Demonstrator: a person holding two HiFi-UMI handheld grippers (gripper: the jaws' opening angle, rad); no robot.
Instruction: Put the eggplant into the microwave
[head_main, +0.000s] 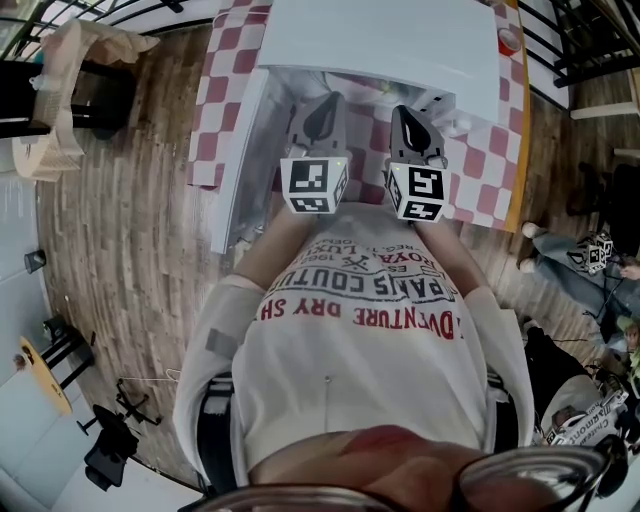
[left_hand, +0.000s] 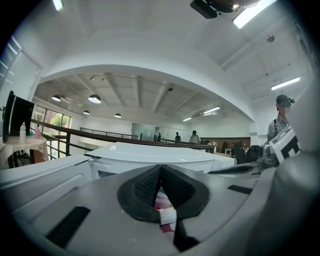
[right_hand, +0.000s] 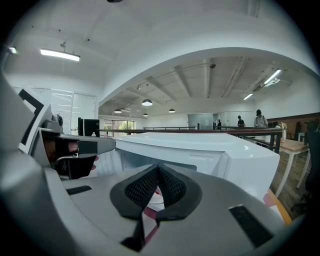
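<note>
We log left gripper (head_main: 322, 110) and right gripper (head_main: 405, 118) side by side, dark ribbed pads (left_hand: 147, 187) pressed together on nothing (both), near the boxy white microwave (head_main: 380, 40). Its door (head_main: 240, 160) is swung left, over a red-white checked cloth (head_main: 225, 90). Eggplant: no view shows it.

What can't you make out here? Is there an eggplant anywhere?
- Eggplant: in no view; whether it is inside the microwave can't be told.
- Microwave's inside: in the head view its own top, the left gripper and the right gripper cover it; in both gripper views the shut jaws block much of the opening.
- Table: in the head view the top edge cuts off its far end.
</note>
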